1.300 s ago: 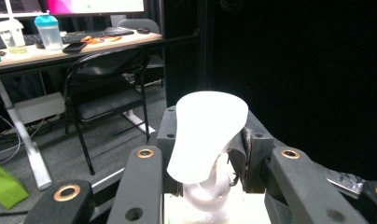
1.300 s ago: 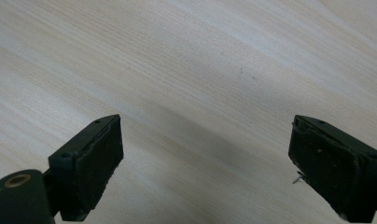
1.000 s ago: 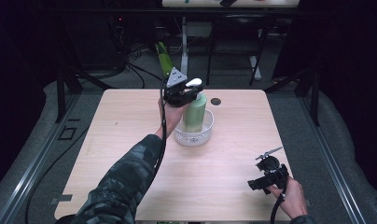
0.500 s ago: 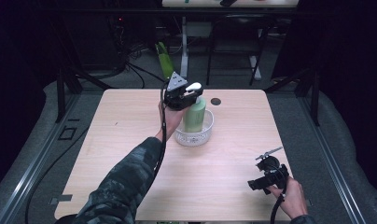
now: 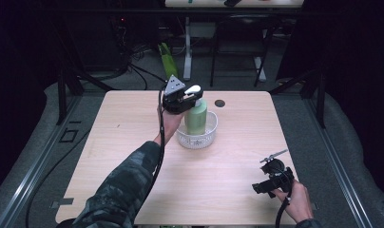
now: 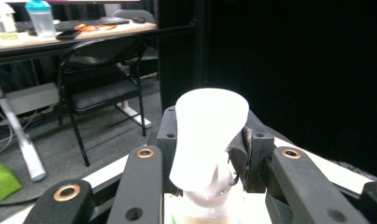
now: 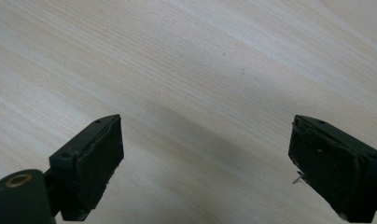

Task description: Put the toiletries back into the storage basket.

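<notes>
A green pump bottle point(image 5: 196, 118) with a white pump head point(image 5: 193, 89) stands upright in a clear plastic bowl point(image 5: 197, 138) at the table's middle back. My left gripper point(image 5: 186, 99) is shut on the bottle's pump neck, just under the head. In the left gripper view the white pump head point(image 6: 207, 130) rises between the two black jaws, which press on the neck below it. My right gripper point(image 5: 265, 184) hovers near the table's front right corner, open, with nothing between its fingers point(image 7: 91, 163) and bare wood under them.
The light wooden table point(image 5: 133, 142) has a small dark hole point(image 5: 220, 103) behind the bowl. Beyond the far edge are cables, a green object point(image 5: 167, 59) on the floor, table legs and a black folding chair point(image 6: 102, 79).
The left gripper and the bottle's top have shifted slightly; the bottle stays in the bowl. The right gripper has not moved.
</notes>
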### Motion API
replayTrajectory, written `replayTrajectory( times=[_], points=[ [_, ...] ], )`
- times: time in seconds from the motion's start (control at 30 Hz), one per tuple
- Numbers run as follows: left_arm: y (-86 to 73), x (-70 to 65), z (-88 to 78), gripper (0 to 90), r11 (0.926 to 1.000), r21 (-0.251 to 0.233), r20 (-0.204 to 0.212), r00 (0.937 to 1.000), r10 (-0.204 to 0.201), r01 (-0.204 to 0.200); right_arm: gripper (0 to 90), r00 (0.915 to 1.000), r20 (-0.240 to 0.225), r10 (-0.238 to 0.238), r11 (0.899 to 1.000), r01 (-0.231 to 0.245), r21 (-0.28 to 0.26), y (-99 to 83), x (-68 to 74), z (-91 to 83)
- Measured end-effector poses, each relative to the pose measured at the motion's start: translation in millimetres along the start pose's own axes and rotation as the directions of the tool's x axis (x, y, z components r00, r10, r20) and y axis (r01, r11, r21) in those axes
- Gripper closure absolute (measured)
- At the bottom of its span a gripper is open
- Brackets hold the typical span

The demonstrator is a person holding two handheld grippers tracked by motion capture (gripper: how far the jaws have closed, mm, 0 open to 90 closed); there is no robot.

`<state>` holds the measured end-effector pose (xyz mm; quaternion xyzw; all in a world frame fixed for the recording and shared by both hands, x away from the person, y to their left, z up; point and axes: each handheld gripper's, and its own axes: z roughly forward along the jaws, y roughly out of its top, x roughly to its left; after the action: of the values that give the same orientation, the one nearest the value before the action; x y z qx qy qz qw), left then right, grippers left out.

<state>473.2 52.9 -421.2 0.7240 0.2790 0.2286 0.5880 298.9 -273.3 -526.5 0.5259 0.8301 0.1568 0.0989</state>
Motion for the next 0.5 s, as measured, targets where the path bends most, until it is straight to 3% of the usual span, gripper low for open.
replayTrajectory(
  times=[0.23, 0.5],
  points=[
    [1.1, 0.4, -0.9, 64.9, 0.9999, 0.013, 0.012, 0.9999, -0.007, 0.007, 9.9, 0.9999, 0.009, -0.007, 1.0, 0.007, 0.003, -0.2, -1.1, 0.0],
    [9.8, 0.8, -2.9, 46.6, 0.9985, 0.055, 0.044, 0.999, -0.004, 0.002, 9.9, 0.9999, 0.003, -0.013, 1.0, 0.013, 0.004, -0.3, -0.2, -0.1]
  ],
)
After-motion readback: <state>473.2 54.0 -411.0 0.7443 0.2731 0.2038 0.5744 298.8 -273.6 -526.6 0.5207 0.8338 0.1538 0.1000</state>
